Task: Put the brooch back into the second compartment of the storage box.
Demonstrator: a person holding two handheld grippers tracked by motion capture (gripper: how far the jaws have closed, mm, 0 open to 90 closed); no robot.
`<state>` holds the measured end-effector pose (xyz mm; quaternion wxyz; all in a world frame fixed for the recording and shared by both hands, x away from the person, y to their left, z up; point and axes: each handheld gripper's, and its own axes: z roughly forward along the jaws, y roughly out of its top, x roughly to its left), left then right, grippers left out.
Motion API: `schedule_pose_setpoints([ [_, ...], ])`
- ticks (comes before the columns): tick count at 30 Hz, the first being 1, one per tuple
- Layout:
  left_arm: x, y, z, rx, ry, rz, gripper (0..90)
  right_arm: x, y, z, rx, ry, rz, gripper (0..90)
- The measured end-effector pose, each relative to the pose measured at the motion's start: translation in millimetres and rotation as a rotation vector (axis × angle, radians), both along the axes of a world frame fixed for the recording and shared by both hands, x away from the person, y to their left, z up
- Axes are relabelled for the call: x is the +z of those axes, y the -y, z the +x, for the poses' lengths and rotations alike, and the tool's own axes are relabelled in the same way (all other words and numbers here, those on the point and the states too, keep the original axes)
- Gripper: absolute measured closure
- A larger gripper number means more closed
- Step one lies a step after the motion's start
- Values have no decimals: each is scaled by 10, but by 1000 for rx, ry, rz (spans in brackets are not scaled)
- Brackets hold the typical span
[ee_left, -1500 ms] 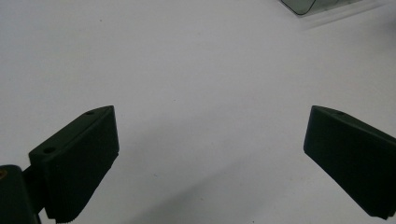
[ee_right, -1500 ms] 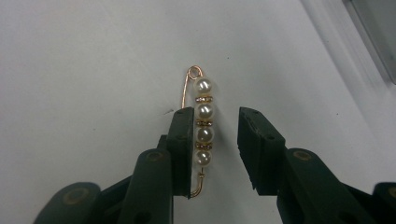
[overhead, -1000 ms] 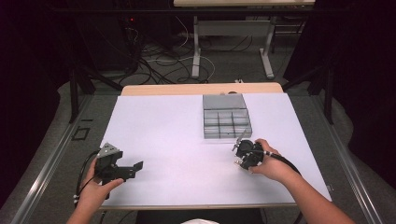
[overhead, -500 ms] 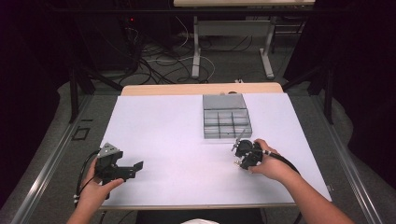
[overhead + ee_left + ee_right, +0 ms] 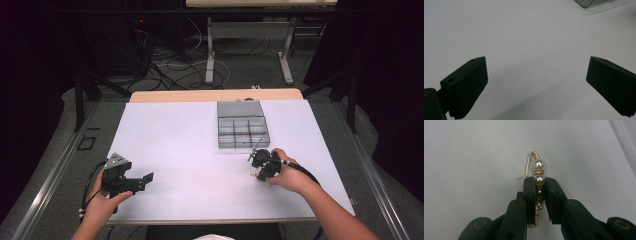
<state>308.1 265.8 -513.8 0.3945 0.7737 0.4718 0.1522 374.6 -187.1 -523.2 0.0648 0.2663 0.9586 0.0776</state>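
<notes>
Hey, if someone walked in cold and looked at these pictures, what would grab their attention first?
Probably the pearl brooch pin, a gold wire pin strung with pearls, clamped between the jaws of the right gripper just above the white table. Next, the grey compartment tray at the table's far side, just beyond that hand. The left gripper sits near the front left corner with its jaws wide apart and nothing between them.

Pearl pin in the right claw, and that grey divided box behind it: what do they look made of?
Pearl pin: thin wire with a coppery-gold shine, likely metal; glossy cream beads, pearl or imitation, split by small sparkly gold rings. The right claw is shut on the beads. Divided box: matte grey with slightly see-through walls, probably plastic.
</notes>
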Motion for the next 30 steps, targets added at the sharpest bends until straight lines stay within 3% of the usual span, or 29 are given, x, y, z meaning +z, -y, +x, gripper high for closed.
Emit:
schedule_pose_setpoints([
  [6,2,0,1,-1,-3,2,35,7,1,-7,-3,0,-5,799],
  [8,-3,4,1,1,1,0,36,29,6,2,2,-47,1,799],
  [9,-4,6,2,2,2,0,36,29,6,2,2,-47,1,799],
  [10,-5,7,2,2,0,1,36,-1,10,-10,-7,-33,66,799],
  [13,-5,8,3,2,1,3,35,14,13,-10,-10,-30,69,799],
  [14,-5,8,3,2,1,3,36,21,9,-27,-32,-8,65,799],
  [16,-5,8,2,1,1,4,36,72,9,-14,-16,-2,31,799],
  [21,-8,9,0,0,-1,6,36,97,5,-11,-24,28,24,800],
  [22,-9,10,0,-2,-2,5,36,100,3,-9,-27,10,37,800],
  [26,-12,14,0,2,0,0,36,99,8,2,-20,27,38,799],
  [27,-12,14,0,2,0,1,36,85,14,9,-20,12,73,800],
  [30,-14,14,0,2,-1,1,36,97,18,18,-31,13,84,804],
])
